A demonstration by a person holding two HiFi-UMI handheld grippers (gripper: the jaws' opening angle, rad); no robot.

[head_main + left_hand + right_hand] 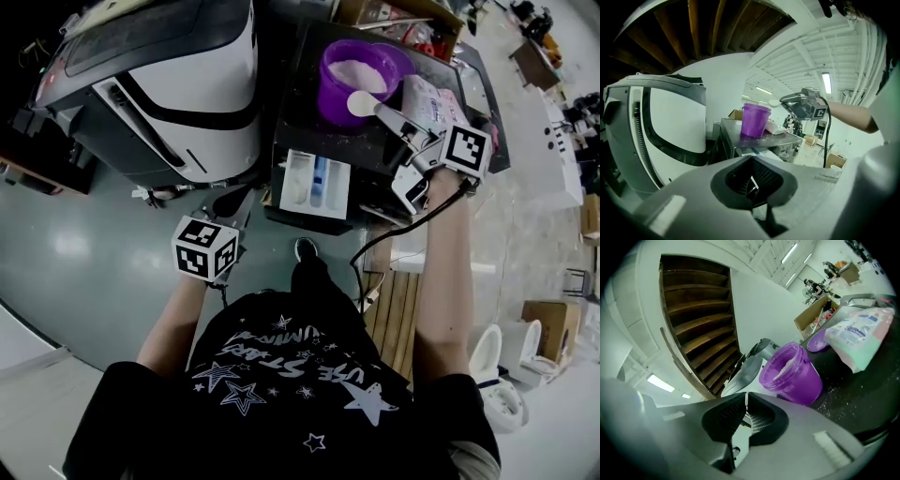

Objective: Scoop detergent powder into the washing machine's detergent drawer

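**Near to far.** Left gripper (751, 184), tongs closed on nothing, hangs at 7 o'clock of the open detergent drawer (292, 159) and well apart from it. The drawer juts from the front of the washing machine (298, 108), at 6 o'clock of the purple tub (330, 94) on the machine's dark top. Right gripper (746, 402) has its tongs pinched narrow on the handle of a white spoon (361, 101), whose bowl sits over the tub's near rim, by the powder (361, 73). A detergent bag (427, 97) lies at 3 o'clock of the tub.

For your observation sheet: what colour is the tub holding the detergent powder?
The tub is purple, clearest in the head view.
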